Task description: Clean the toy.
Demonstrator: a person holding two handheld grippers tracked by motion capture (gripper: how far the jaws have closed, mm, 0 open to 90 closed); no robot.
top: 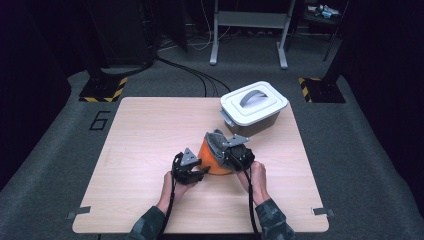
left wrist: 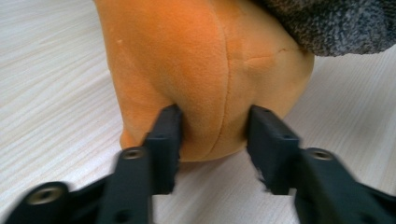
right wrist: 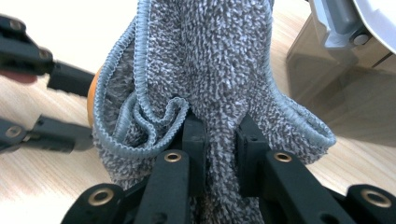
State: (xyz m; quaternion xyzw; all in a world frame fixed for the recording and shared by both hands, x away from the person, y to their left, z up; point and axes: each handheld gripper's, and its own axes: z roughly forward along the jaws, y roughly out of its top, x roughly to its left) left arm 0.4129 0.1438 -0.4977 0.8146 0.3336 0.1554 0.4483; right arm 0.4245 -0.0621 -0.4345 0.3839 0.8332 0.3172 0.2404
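Observation:
An orange plush object (top: 209, 155) stands on the wooden table (top: 145, 135) with a grey looped towel (top: 216, 137) draped over its top. My left gripper (top: 204, 171) is at its lower left side. In the left gripper view the jaws (left wrist: 212, 126) stand partly apart, their tips sunk into a bulge of the orange plush (left wrist: 205, 60) along its seam. My right gripper (top: 224, 146) is at the upper right. In the right gripper view it (right wrist: 219, 130) is shut on a fold of the grey towel (right wrist: 210, 56), and the left gripper's jaws (right wrist: 65, 77) show farther off.
A grey bin with a white handled lid (top: 254, 107) stands at the table's far right, close behind the towel; its wall (right wrist: 336, 84) is near in the right gripper view. A metal stand and cables are on the floor beyond.

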